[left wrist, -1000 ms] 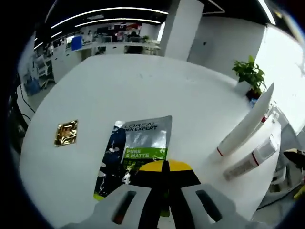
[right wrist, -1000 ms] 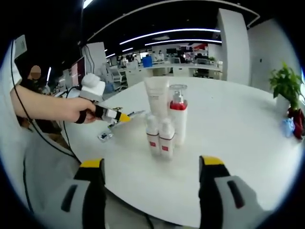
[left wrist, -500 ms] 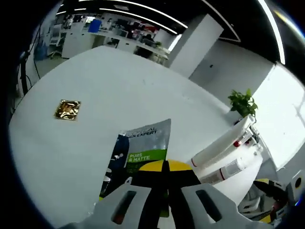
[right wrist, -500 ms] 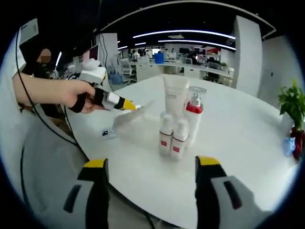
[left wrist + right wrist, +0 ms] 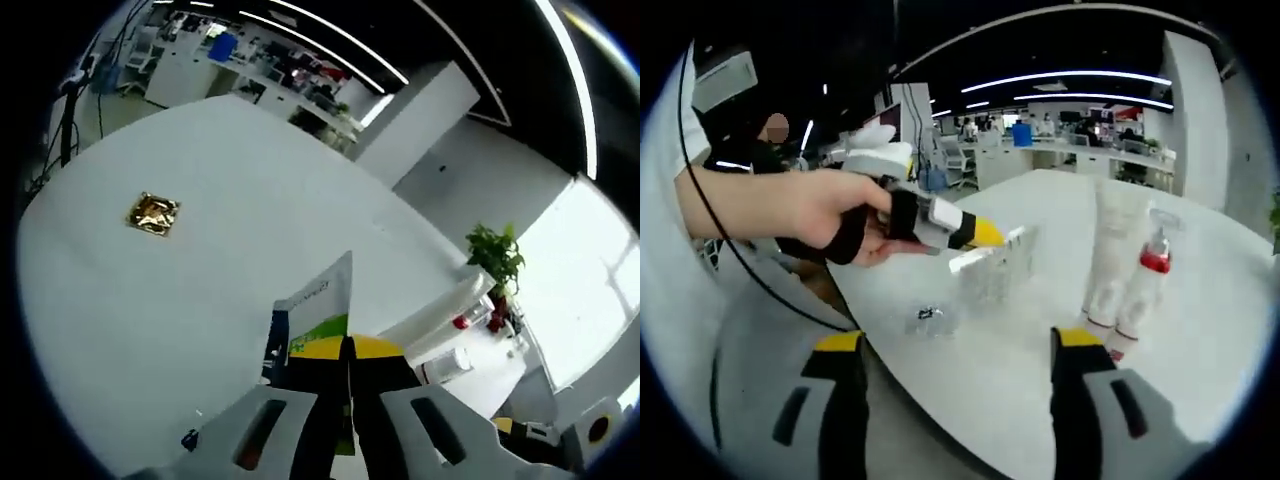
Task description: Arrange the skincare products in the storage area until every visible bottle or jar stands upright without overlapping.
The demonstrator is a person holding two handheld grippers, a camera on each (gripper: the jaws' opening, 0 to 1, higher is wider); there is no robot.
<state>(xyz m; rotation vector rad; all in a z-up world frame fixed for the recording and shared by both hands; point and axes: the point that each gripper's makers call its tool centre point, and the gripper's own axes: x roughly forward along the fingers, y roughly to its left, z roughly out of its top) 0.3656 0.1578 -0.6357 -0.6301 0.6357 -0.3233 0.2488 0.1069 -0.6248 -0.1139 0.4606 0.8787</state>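
Left gripper (image 5: 345, 350) clamps the sachet (image 5: 318, 312); right gripper (image 5: 955, 345), parted and empty, faces the upright tube (image 5: 1110, 250).

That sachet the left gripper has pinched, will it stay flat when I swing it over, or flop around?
The sachet is a thin foil-like pack, clamped at one edge by the left gripper and clear of the table, so it is probably light. Its free end will likely bend. The glossy film may slip.

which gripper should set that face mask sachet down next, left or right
Left. The left gripper is already shut on the sachet, held off the table. The right gripper is open and holds nothing.
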